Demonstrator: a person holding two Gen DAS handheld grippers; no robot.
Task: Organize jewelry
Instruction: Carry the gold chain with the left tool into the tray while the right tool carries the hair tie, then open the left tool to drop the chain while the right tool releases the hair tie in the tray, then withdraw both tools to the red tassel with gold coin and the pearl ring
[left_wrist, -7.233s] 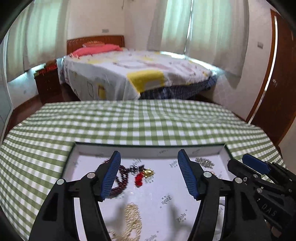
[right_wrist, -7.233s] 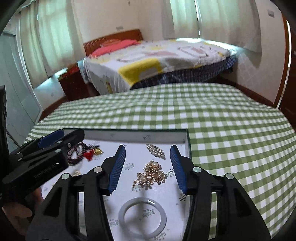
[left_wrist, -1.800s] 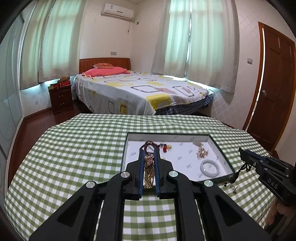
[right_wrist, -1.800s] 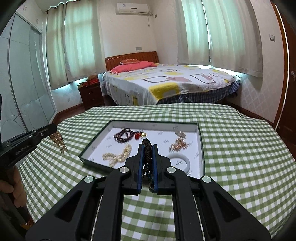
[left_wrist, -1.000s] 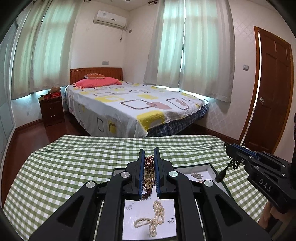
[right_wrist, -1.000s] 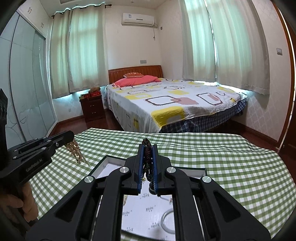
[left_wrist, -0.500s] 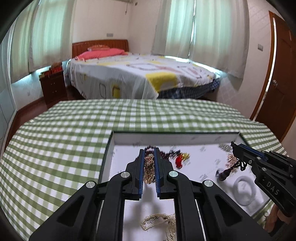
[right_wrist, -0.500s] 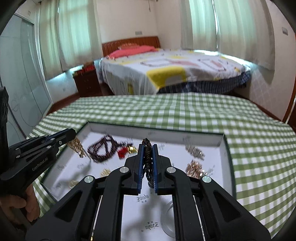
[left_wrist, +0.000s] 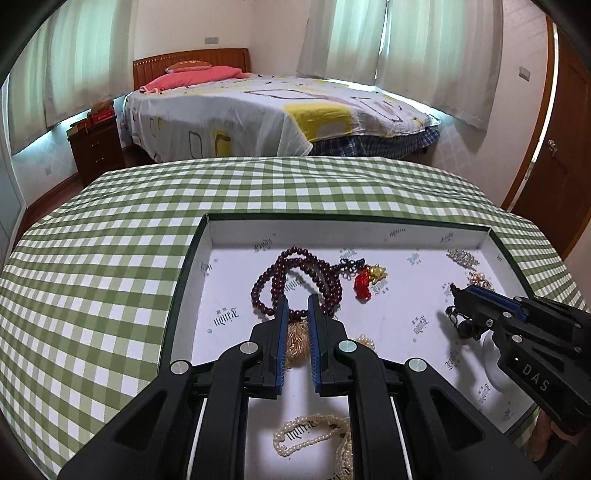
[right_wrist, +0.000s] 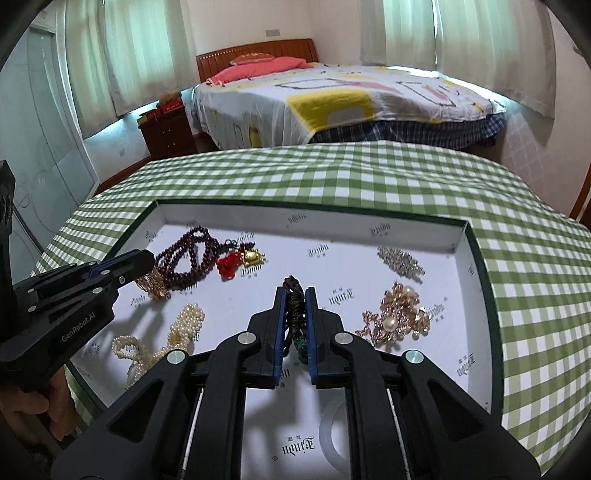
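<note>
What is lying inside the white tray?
Inside the tray: dark red bead necklace, red-and-gold charm, pearl strands, pearl-and-gold cluster, crystal piece. The right gripper partly covers a white bangle.

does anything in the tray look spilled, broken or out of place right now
Nothing stands out. The dark red bead necklace, pearl strand and rose-gold pearl cluster lie loose but intact inside the white-lined tray; nothing lies on the green checked tablecloth.

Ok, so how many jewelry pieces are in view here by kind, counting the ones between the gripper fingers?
Dark red bead strand: 1
Pearl strand: 1
Gold chain: 1
Dark braided cord: 1
Rose-gold pearl cluster: 1
Silver sparkly piece: 1
White bangle: 1
Total: 7
</note>
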